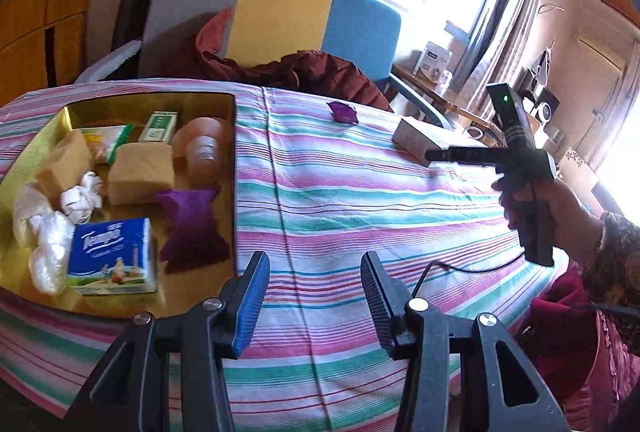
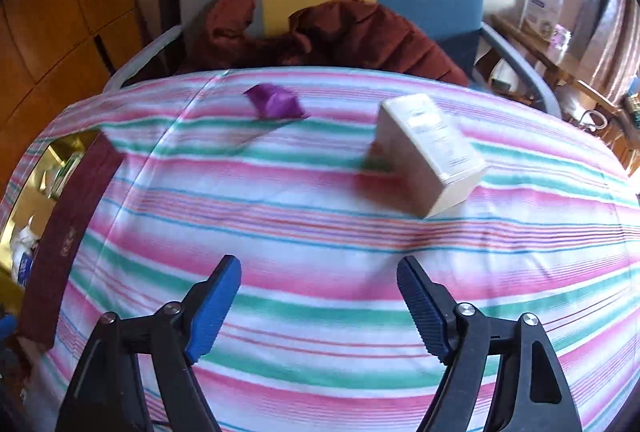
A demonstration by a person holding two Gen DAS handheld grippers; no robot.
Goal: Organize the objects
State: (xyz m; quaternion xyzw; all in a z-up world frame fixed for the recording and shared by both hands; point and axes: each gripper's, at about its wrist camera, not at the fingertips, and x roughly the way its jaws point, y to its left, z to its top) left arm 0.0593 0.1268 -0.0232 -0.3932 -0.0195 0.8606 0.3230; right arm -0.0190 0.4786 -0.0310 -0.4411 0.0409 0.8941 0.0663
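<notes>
A gold-lined box [image 1: 224, 152] on the striped table holds sponges [image 1: 140, 172], a blue tissue pack [image 1: 112, 258], a purple pouch [image 1: 192, 228], white cloths and small packets. Its maroon outer wall shows in the right wrist view [image 2: 76, 228]. A cream carton [image 2: 428, 160] and a small purple pouch [image 2: 274, 104] lie loose on the cloth; both show in the left wrist view, carton [image 1: 416, 140], pouch [image 1: 342, 111]. My left gripper [image 1: 316, 288] is open and empty beside the box. My right gripper [image 2: 320, 296] is open and empty, short of the carton; it shows in the left wrist view [image 1: 430, 155] next to the carton.
A grey, yellow and blue chair [image 1: 280, 12] with a dark red jacket [image 1: 320, 72] stands behind the table. A wooden cabinet [image 1: 36, 12] is at the left. A cluttered side table [image 1: 440, 72] and window are at the right. A black cable [image 1: 472, 266] trails over the cloth.
</notes>
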